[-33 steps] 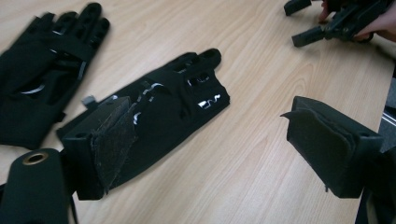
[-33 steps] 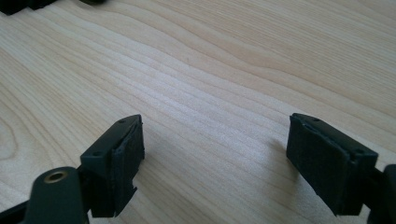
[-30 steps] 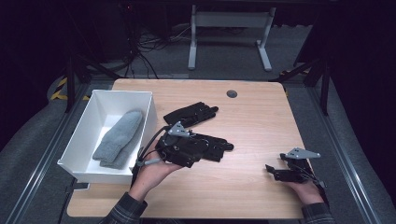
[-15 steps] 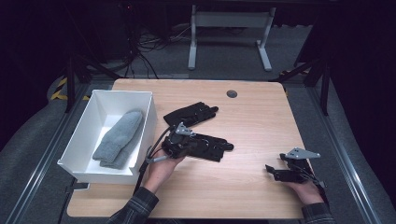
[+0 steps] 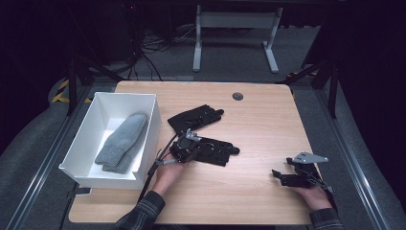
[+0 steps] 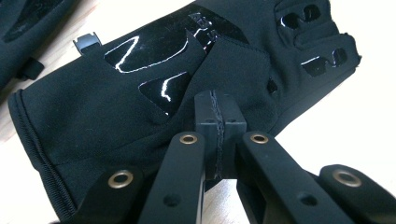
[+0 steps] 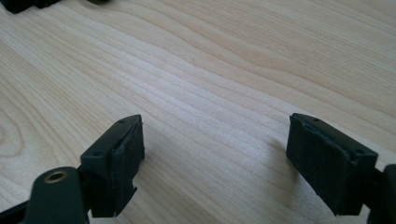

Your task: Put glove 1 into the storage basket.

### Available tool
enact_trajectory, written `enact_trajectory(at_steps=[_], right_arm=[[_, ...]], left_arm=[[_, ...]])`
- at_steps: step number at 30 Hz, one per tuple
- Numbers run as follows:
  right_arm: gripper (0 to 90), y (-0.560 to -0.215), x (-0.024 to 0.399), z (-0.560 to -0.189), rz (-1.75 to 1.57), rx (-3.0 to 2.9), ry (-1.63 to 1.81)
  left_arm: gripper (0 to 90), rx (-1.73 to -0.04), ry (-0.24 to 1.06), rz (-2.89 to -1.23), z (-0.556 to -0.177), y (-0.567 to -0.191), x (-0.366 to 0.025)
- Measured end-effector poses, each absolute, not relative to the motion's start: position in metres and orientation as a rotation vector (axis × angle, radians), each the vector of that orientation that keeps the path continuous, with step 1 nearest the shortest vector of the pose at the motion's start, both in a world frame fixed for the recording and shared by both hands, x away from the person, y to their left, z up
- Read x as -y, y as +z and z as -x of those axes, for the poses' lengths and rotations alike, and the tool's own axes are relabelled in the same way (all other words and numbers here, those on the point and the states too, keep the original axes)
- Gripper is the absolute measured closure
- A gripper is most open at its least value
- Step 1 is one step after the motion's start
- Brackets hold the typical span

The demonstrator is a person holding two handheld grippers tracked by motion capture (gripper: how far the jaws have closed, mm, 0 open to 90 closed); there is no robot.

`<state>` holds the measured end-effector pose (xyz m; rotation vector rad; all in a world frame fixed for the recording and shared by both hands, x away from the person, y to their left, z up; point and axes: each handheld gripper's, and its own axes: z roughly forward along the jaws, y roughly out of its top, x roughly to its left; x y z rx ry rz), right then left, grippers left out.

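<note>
Two black gloves lie on the wooden table [image 5: 258, 191], both just to the right of the white box [image 5: 91, 143]. One glove [image 5: 195, 118] is farther back. The other glove [image 5: 213, 149] is closer to the person, and its cuff end points toward the box. One grey mitten [image 5: 120, 143] lies inside the box. Two grippers are on the table. The left gripper [image 5: 184, 148] sits on the closer glove, right beside the box, and its jaws have just closed; in the left gripper view they are pinched together on a fold of the glove's cloth. The right gripper [image 5: 282, 176] is far from the box, near the table's right edge. Its jaws stand wide apart over bare wood.
</note>
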<state>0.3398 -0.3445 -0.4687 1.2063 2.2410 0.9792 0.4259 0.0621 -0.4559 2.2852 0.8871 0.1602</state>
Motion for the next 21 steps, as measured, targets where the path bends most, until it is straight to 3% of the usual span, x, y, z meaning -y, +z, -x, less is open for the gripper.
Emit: enact_trajectory(at_steps=[11,21], right_arm=[[19.3,-0.469,0.344,-0.340,-1.206,-2.243,0.983],[19.3,-0.469,0.344,-0.340,-1.205,-2.243,0.983]], left_arm=[[89.8,-0.795,0.019,-2.295,-0.412,-0.455,-0.036],[89.8,-0.674,-0.027,-2.324,-0.393,-0.452,-0.003]])
